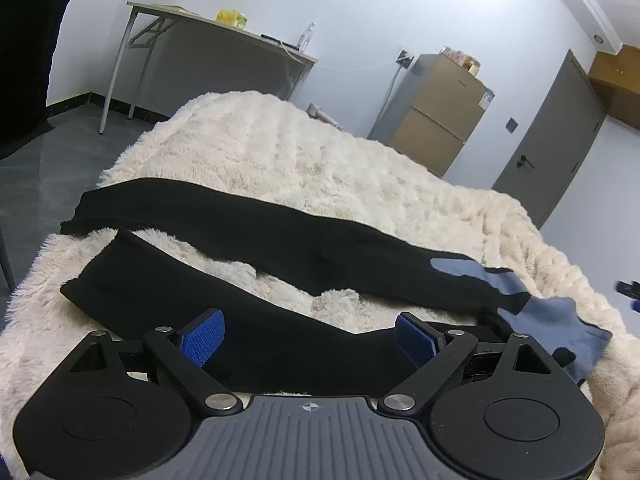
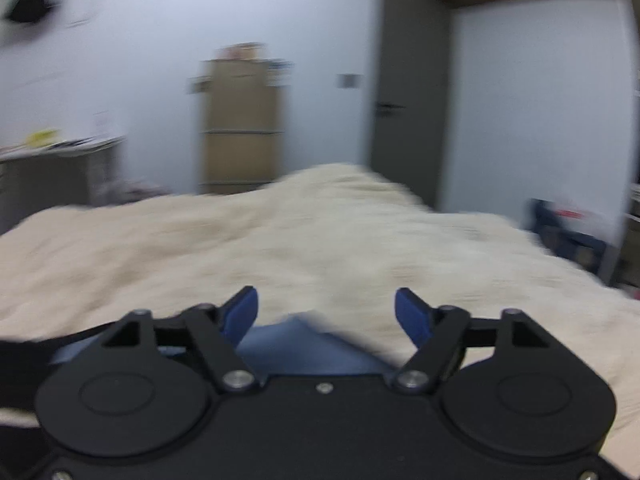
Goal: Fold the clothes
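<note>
We see the left claw (image 1: pixel 310 338) held low and level over the near edge of a furry cream blanket (image 1: pixel 280 152), pointing across it. Its blue pads (image 1: pixel 204 336) stand wide apart, gripping nothing. Directly ahead of it, and passing between the pads in the view, lies one leg of the black trousers (image 1: pixel 256 328); whether the pads touch the cloth we cannot tell. The second leg runs farther ahead, slanting from far left to near right, with a strip of blanket between the two. A blue-grey lining (image 1: pixel 560 320) shows at the waist end, right of the claw. Open blanket extends beyond both legs.

The right claw (image 2: pixel 326 312) view is motion-blurred. It hovers tilted over the blanket (image 2: pixel 360 240), pads spread wide, nothing between them. Blue-grey fabric (image 2: pixel 296 348) lies just below and ahead of it; black cloth (image 2: pixel 16 368) sits at its left.
</note>
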Demonstrator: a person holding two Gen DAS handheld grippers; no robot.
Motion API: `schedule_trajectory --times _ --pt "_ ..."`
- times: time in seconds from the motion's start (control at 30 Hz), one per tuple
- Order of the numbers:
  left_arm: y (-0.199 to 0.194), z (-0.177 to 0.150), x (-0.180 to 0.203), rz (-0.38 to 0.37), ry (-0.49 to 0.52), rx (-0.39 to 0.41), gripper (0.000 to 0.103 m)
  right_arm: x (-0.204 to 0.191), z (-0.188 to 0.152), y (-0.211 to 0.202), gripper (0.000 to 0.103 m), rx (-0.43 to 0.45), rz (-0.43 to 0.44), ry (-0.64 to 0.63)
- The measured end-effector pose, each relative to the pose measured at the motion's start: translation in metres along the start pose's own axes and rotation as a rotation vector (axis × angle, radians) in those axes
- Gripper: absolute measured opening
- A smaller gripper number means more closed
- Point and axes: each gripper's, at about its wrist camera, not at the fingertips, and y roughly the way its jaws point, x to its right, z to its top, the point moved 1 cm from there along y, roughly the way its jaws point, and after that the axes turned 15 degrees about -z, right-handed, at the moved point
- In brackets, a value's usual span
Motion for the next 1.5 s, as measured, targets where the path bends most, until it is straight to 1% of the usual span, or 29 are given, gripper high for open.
schedule_trajectory --times 0.07,0.17,0.23,0.27,0.3,0.33,0.37,0.4,0.47,0.53,0.63,0.67,0.7,0.73,0.77,0.83,0.9,0.93,0.97,1.03,1.07,1.1,1.17,1.2,1.27,1.33,1.37,1.43,1.5 --pt "-0.007 0.002 -0.002 -0.004 -0.004 0.022 0.09 -0.048 -0.012 -0.015 0.085 -0.047 0.139 -0.043" --pt "-0.018 0.01 -0.01 -0.005 -0.019 0.04 0.091 -0.095 -0.025 -0.03 0.085 -0.107 0.266 -0.094" --pt "-0.028 0.018 -0.018 0.005 -0.01 0.055 0.091 -0.145 -0.041 -0.045 0.085 -0.144 0.379 -0.167" --pt "-0.035 0.024 -0.023 0.022 0.012 0.066 0.091 -0.158 -0.048 -0.053 0.085 -0.15 0.407 -0.193" --pt "-0.043 0.03 -0.028 0.051 0.043 0.073 0.091 -0.179 -0.058 -0.064 0.083 -0.152 0.454 -0.243" --pt "-0.052 0.035 -0.035 0.086 0.078 0.076 0.091 -0.196 -0.065 -0.08 0.083 -0.131 0.49 -0.287" --pt "-0.059 0.038 -0.039 0.105 0.091 0.079 0.091 -0.214 -0.072 -0.095 0.083 -0.109 0.526 -0.331" --pt "-0.072 0.042 -0.05 0.104 0.083 0.088 0.091 -0.231 -0.078 -0.11 0.083 -0.088 0.559 -0.374" --pt "-0.092 0.046 -0.067 0.067 0.038 0.116 0.091 -0.248 -0.087 -0.127 0.083 -0.057 0.593 -0.42" --pt "-0.111 0.047 -0.084 0.013 -0.043 0.171 0.091 -0.275 -0.1 -0.151 0.083 -0.002 0.642 -0.502" --pt "-0.124 0.043 -0.102 -0.055 -0.143 0.241 0.091 -0.308 -0.116 -0.177 0.079 0.051 0.684 -0.586" --pt "-0.127 0.041 -0.106 -0.066 -0.173 0.261 0.091 -0.317 -0.119 -0.184 0.078 0.063 0.702 -0.6" --pt "-0.128 0.04 -0.109 -0.068 -0.193 0.277 0.091 -0.337 -0.124 -0.196 0.077 0.084 0.742 -0.622" --pt "-0.13 0.039 -0.112 -0.068 -0.21 0.291 0.091 -0.341 -0.126 -0.207 0.077 0.091 0.759 -0.627" --pt "-0.132 0.039 -0.114 -0.068 -0.227 0.304 0.091 -0.348 -0.127 -0.215 0.075 0.093 0.778 -0.63" --pt "-0.138 0.038 -0.119 -0.079 -0.257 0.339 0.091 -0.38 -0.132 -0.232 0.073 0.09 0.849 -0.624" --pt "-0.144 0.038 -0.123 -0.092 -0.277 0.371 0.091 -0.412 -0.14 -0.24 0.072 0.106 0.88 -0.649" --pt "-0.147 0.037 -0.125 -0.099 -0.289 0.386 0.091 -0.422 -0.144 -0.242 0.072 0.111 0.879 -0.662" --pt "-0.15 0.036 -0.127 -0.104 -0.3 0.399 0.091 -0.438 -0.15 -0.243 0.07 0.112 0.875 -0.684" --pt "-0.155 0.035 -0.13 -0.108 -0.321 0.42 0.091 -0.455 -0.156 -0.241 0.038 0.103 0.847 -0.709" --pt "-0.156 0.035 -0.131 -0.107 -0.328 0.425 0.091 -0.465 -0.158 -0.24 0.004 0.096 0.827 -0.721" --pt "-0.158 0.035 -0.132 -0.108 -0.338 0.435 0.091 -0.473 -0.158 -0.24 0.004 0.087 0.813 -0.721" --pt "-0.163 0.034 -0.135 -0.114 -0.354 0.462 0.091 -0.471 -0.145 -0.242 0.003 0.059 0.847 -0.639" --pt "-0.168 0.033 -0.137 -0.12 -0.364 0.483 0.091 -0.465 -0.134 -0.245 0.003 0.043 0.894 -0.605" --pt "-0.174 0.032 -0.14 -0.13 -0.377 0.509 0.091 -0.449 -0.114 -0.251 0.003 0.036 1.011 -0.558" --pt "-0.183 0.032 -0.143 -0.132 -0.386 0.526 0.091 -0.422 -0.084 -0.258 0.003 0.056 1.171 -0.484" --pt "-0.185 0.032 -0.143 -0.131 -0.383 0.53 0.092 -0.414 -0.075 -0.258 0.003 0.058 1.219 -0.46" --pt "-0.19 0.033 -0.143 -0.123 -0.375 0.539 0.097 -0.391 -0.044 -0.259 0.003 0.08 1.352 -0.386" --pt "-0.195 0.033 -0.144 -0.117 -0.371 0.546 0.097 -0.38 -0.022 -0.257 0.003 0.097 1.414 -0.335"
